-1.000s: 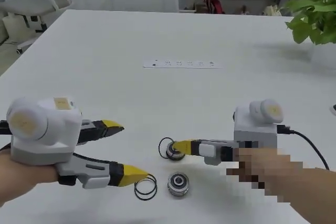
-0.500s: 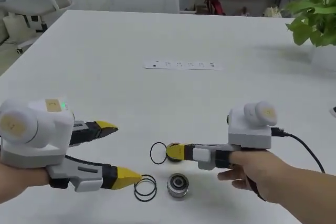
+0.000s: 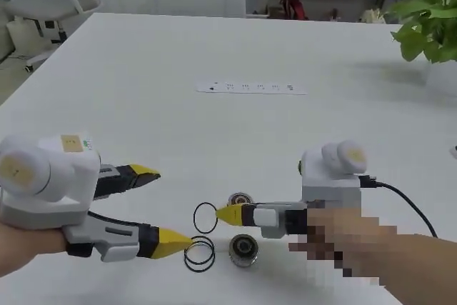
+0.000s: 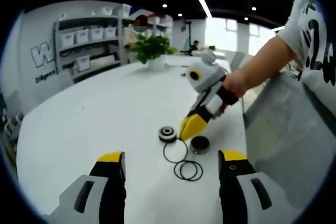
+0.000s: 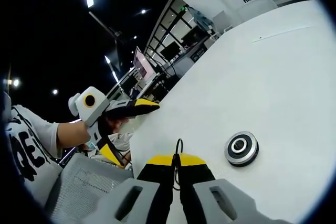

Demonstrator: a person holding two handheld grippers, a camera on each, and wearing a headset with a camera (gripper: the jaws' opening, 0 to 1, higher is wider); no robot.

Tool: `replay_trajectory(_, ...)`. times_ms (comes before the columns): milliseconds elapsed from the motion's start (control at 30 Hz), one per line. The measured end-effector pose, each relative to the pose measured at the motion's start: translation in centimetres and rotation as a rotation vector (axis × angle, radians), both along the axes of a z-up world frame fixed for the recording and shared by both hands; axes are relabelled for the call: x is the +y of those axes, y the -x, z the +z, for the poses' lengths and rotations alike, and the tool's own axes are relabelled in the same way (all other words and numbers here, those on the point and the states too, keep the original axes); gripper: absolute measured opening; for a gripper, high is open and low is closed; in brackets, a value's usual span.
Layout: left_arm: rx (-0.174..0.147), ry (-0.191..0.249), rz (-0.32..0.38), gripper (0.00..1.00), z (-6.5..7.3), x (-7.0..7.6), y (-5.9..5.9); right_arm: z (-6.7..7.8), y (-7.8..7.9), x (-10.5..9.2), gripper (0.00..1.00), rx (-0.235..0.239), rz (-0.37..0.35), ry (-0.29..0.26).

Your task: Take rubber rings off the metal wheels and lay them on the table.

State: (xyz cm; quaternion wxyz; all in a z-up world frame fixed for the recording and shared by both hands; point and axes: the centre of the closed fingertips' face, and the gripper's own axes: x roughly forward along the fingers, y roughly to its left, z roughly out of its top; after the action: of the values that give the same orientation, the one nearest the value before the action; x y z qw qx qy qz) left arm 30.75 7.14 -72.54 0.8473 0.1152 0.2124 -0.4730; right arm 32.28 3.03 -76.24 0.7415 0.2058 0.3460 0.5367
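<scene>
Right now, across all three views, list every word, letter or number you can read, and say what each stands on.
"W": large letter, cut off by shelves, on the wall in the left gripper view.
"Dilig...": small line under it; the rest is blurred.
Shirt print: large dark characters, cropped, unreadable.
Power strip markings: too small to read.
Sticker on the left gripper: blurred.
</scene>
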Motion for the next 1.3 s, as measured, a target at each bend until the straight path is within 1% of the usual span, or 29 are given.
replay_trajectory(200, -0.001, 0.001, -0.001, 0.73, 0.0, 0.0, -0.1, -0.4, 0.7, 0.5, 0.0, 0.019, 0.024, 0.004)
replay_trajectory(600, 0.007, -0.003, 0.0, 0.73, -0.3, 0.2, 0.1, -1.2, 1.6, 1.6, 0.0, 0.056, 0.061, 0.015)
replay_trajectory(967, 0.007, -0.009, 0.002, 0.73, -0.4, 0.4, 0.2, -2.0, 1.8, 1.7, 0.0, 0.068, 0.068, 0.045)
replay_trajectory(1133, 0.005, -0.009, 0.001, 0.73, -0.4, 0.3, 0.2, -2.5, 1.7, 1.5, 0.0, 0.056, 0.063, 0.078)
replay_trajectory(1233, 0.005, -0.008, 0.002, 0.73, -0.4, 0.3, 0.2, -2.7, 1.7, 1.4, 0.0, 0.027, 0.069, 0.107)
replay_trajectory(1300, 0.006, -0.01, 0.001, 0.73, -0.4, 0.4, 0.2, -2.7, 1.6, 1.4, 0.0, 0.021, 0.068, 0.11)
